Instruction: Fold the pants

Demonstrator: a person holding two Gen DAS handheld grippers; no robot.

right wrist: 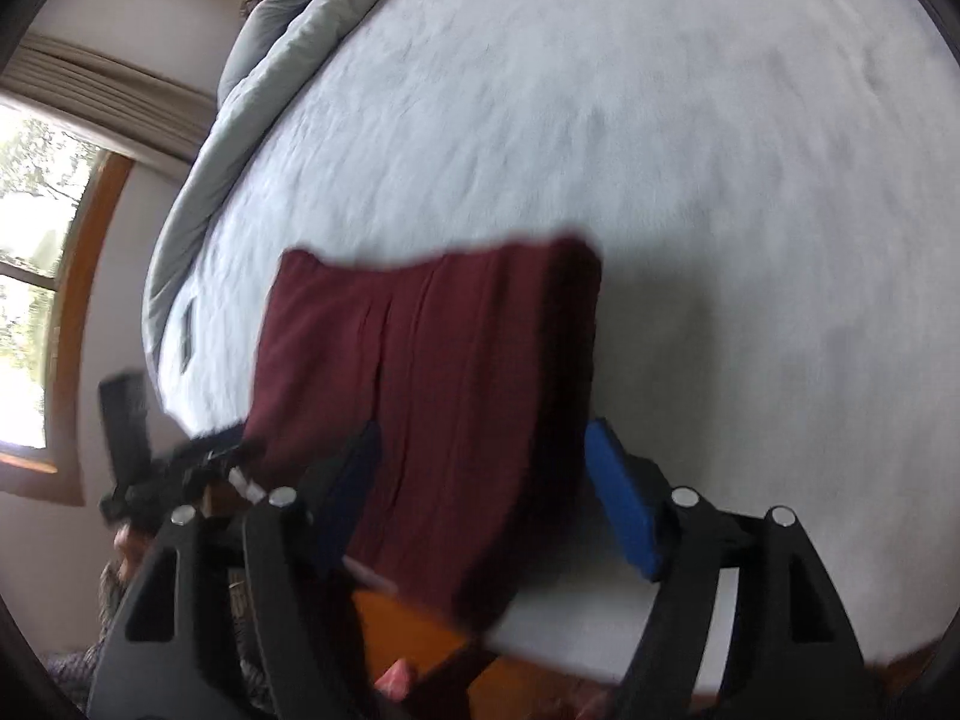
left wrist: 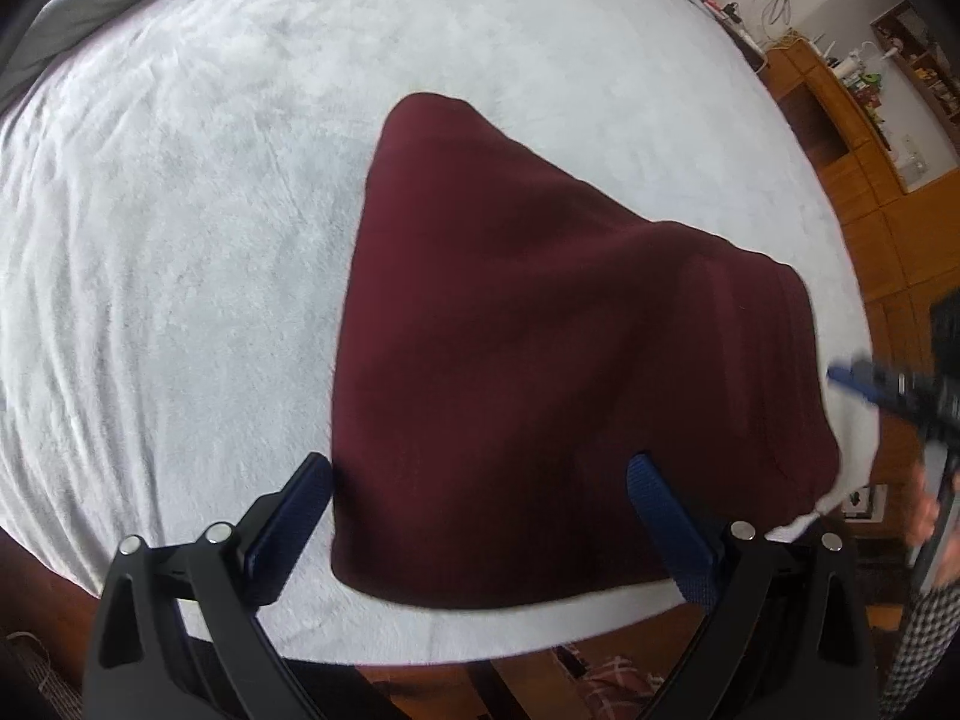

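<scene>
Dark maroon pants (left wrist: 540, 348) lie folded on the white bed blanket (left wrist: 180, 240), close to its near edge. My left gripper (left wrist: 480, 474) is open just above their near end, one blue pad left of the fabric and one over it. A white drawstring (left wrist: 804, 519) sticks out at the lower right corner. In the right wrist view the pants (right wrist: 432, 372) lie between the wide-set pads of my open right gripper (right wrist: 480, 456), which do not press on them. The right gripper (left wrist: 864, 384) also shows blurred at the pants' right edge, and the left gripper (right wrist: 198, 456) at their left side.
A grey duvet (right wrist: 288, 42) is bunched along the far side of the bed. Wooden cabinets (left wrist: 840, 138) stand beyond the bed on the right. A window (right wrist: 36, 276) is in the wall to the left. A hand (left wrist: 936, 516) in a checked sleeve holds the right gripper.
</scene>
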